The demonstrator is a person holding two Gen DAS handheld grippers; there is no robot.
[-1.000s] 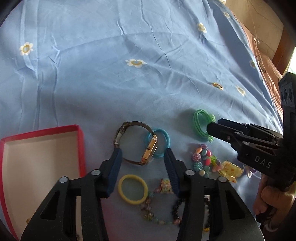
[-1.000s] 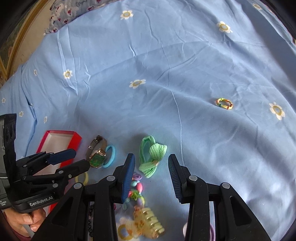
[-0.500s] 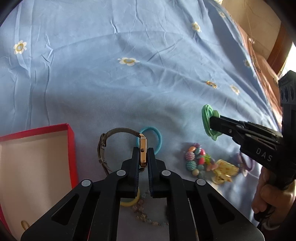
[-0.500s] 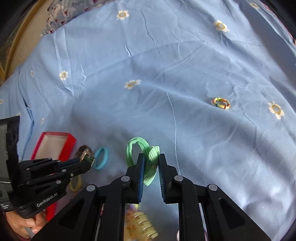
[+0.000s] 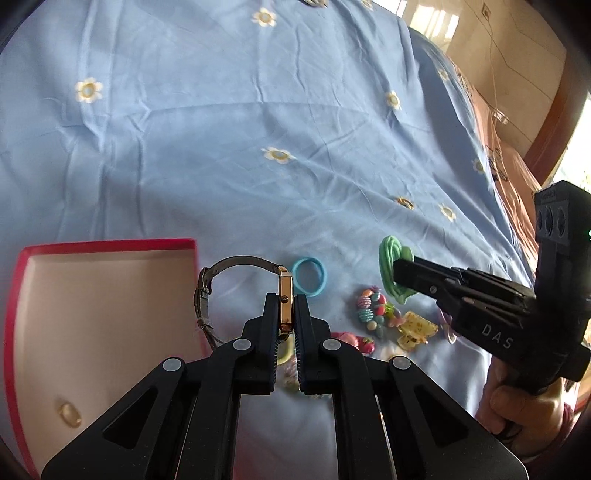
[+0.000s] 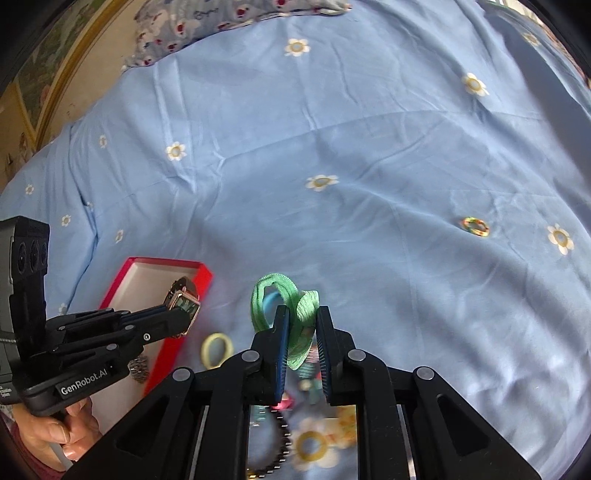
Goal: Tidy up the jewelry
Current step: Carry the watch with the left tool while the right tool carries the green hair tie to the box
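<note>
1. Left claw [image 5: 285, 325]: its jaws are pinching the gold case of a wristwatch [image 5: 285, 302], closed tight on it, with the watch standing on edge and its grey band [image 5: 207, 291] looping out to the left, clear of the bed.
2. Right claw [image 6: 300, 332]: its jaws are gripping a green hair tie [image 6: 295, 314], nearly closed on the bunched fabric, the loop of the tie sticking up above the tips.
3. Hands: a person's hand [image 5: 517, 402] is holding the right tool at the right edge of the left view; another hand [image 6: 62, 432] is holding the left tool at the lower left of the right view.
4. Red box [image 5: 107, 244]: lying open on the bed just left of the watch, pale inside, with a small oval item [image 5: 68, 413] sitting near its front corner.
5. Loose pile beneath and between the claws: a yellow ring [image 6: 217, 350], a string of dark beads [image 6: 282, 443], a cluster of pastel beads [image 5: 373, 310] and a yellow hair clip [image 5: 415, 328] are lying near one another on the sheet.
6. Blue hair tie [image 5: 309, 276]: lying flat just beyond the watch.
7. Small multicoloured ring [image 6: 475, 226]: lying alone, well apart from the pile, to the right.
8. Bed sheet [image 6: 351, 129]: light blue with daisy prints, wrinkled, carrying everything.
9. Patterned pillow [image 6: 221, 14]: lying at the far edge of the bed.
</note>
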